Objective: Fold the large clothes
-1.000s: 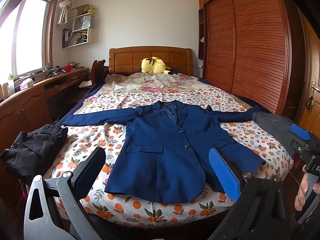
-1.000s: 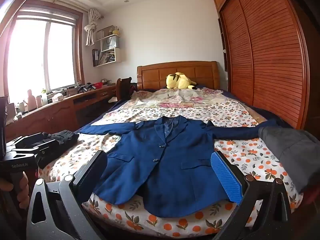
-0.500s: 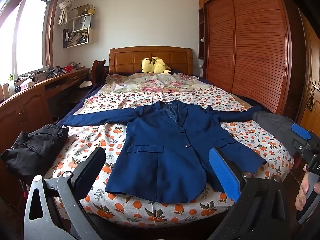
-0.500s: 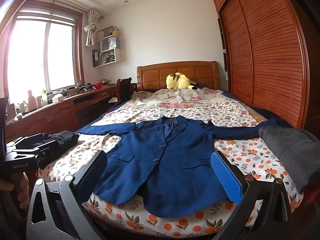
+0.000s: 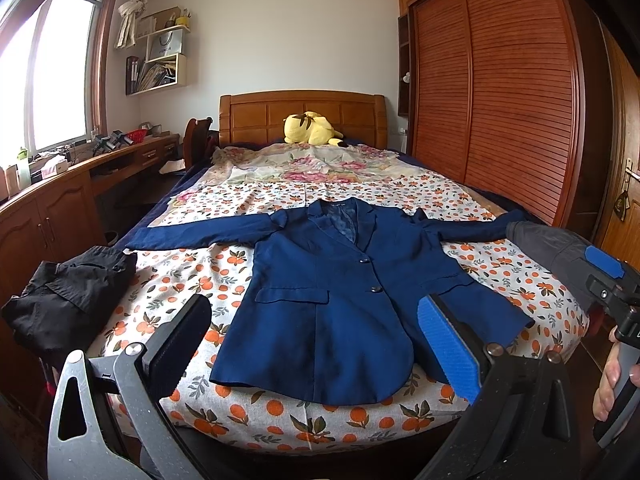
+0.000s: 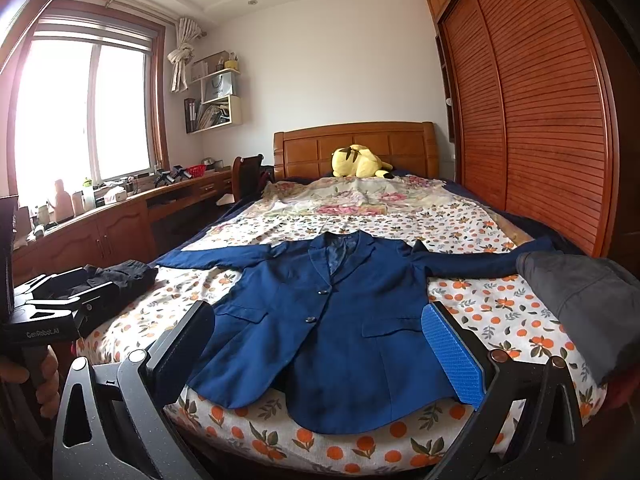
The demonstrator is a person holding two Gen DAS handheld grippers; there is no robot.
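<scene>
A crumpled black garment [image 5: 70, 300] sits at the left corner of the bed [image 5: 168, 280], just short of the wooden desk unit [image 5: 52, 208] under the window. Beside it, seen from the right wrist view, the left gripper [image 5: 316, 344] hangs off the foot of the bed in a person's hand, its jaws spread wide with nothing between them. At centre, the task's garment, a navy blazer [image 5: 332, 300], lies face up and buttoned on the orange-print sheet [image 5: 192, 276], collar toward the headboard [image 5: 300, 114], both sleeves stretched straight out to the sides and its hem just inside the bed's near edge. A yellow plush toy [image 5: 310, 130] rests at the headboard beyond. To the right, the right gripper [image 6: 320, 352] is likewise wide open and empty, short of the hem, while a grey garment [image 6: 584, 300] lies over the blazer's far-right cuff at the bed's right edge, next to the slatted wardrobe [image 5: 516, 100]. Folding appears not to have begun: the blazer is spread flat and untouched. The next move likely calls for each gripper to reach a sleeve or shoulder and pinch one layer of cloth, with the right sleeve first needing to come free of the grey garment.
</scene>
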